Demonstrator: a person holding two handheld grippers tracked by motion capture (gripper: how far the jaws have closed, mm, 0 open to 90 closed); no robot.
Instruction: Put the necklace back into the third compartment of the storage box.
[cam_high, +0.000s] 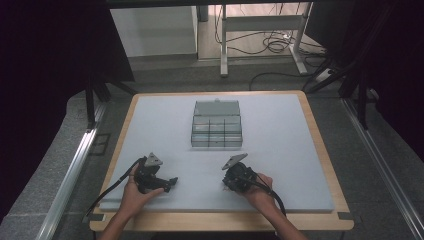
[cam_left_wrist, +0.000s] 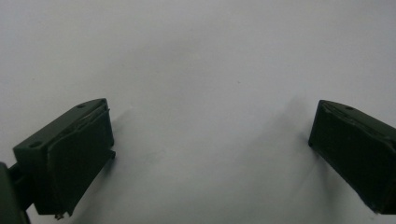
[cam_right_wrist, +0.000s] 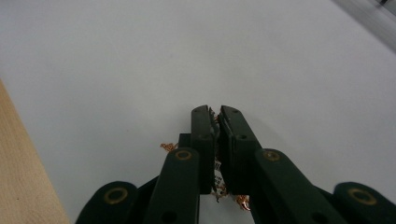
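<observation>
Grey foam mat (cam_high: 280, 165) covers most of the wooden bench (cam_high: 325, 150), which gives the work a soft, plain surface on which small parts would show up well. Toward the far middle of the mat sits a clear plastic box (cam_high: 216, 131), its lid (cam_high: 217, 108) thrown back flat on the far side so that the grid of small compartments is open from above; I cannot tell whether anything lies in them. The box stands square to the person and centred between the two hands, so either could reach it with equal ease.

The left hand-held gripper (cam_high: 170, 183) rests low at the near left of the mat, well apart from the box, and it points right across the mat. In its own view its jaws stand wide apart with bare mat between them, so it is ready to take something but holds nothing.

The right hand-held gripper (cam_right_wrist: 217, 111) sits at the near right, also well short of the box. Its jaws are pressed nearly together, and a thin thing is pinched between them: a scrap of white label (cam_right_wrist: 217, 177) and coppery strands (cam_right_wrist: 243, 201) show at the sides, too small to name. Judging from this, the piece is held tight for carrying to a compartment
</observation>
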